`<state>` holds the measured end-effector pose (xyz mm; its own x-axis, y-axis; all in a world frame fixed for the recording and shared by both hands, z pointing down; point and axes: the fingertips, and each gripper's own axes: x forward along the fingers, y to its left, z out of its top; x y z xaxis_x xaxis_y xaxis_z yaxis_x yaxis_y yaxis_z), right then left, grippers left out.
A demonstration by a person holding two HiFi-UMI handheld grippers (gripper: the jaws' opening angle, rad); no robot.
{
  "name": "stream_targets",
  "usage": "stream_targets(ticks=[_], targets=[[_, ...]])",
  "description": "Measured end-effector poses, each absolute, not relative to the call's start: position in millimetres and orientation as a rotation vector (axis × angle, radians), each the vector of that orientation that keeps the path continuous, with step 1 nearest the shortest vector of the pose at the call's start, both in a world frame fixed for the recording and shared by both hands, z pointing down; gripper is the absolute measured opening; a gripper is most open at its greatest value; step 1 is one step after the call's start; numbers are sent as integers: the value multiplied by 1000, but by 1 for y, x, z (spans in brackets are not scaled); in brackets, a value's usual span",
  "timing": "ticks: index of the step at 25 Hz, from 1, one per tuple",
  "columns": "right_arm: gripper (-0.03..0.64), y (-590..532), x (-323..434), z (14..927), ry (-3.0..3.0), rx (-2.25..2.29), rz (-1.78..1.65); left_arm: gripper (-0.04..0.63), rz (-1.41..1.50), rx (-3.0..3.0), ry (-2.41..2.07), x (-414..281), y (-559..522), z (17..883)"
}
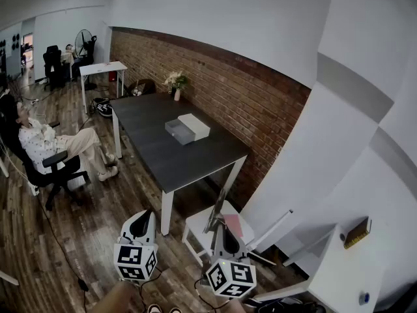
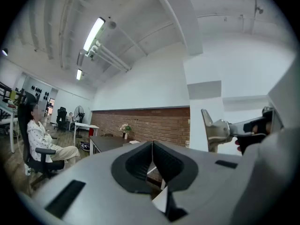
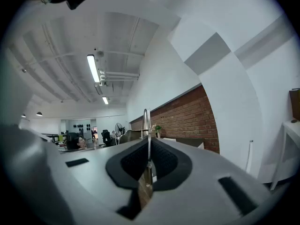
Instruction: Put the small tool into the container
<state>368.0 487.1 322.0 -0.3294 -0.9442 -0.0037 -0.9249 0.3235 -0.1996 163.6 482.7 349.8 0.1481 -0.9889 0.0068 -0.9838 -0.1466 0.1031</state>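
Small tool (image 3: 146, 118), a thin metal piece, stands clamped in the right gripper (image 3: 149, 146). The left gripper (image 2: 153, 146) is closed on nothing. The container (image 1: 187, 129) waits on the dark surface (image 1: 153, 155), well off at twelve o'clock, so by my reckoning the carry and drop remain.

In the head view the table (image 1: 195, 158) fills the centre of the frame, with the container (image 1: 187, 128) on its middle and a flower vase (image 1: 176, 87) at its far end. A seated person (image 1: 49, 145) is at the left. A stool (image 1: 197, 225) stands before the table's near end, lower centre.
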Motion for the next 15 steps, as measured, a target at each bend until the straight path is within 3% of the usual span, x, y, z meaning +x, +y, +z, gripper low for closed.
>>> stream_targets(ticks=[15], targets=[[6,473,337,326,2457,-1756,-272,9,-103,2325,-1980,131,469,350]])
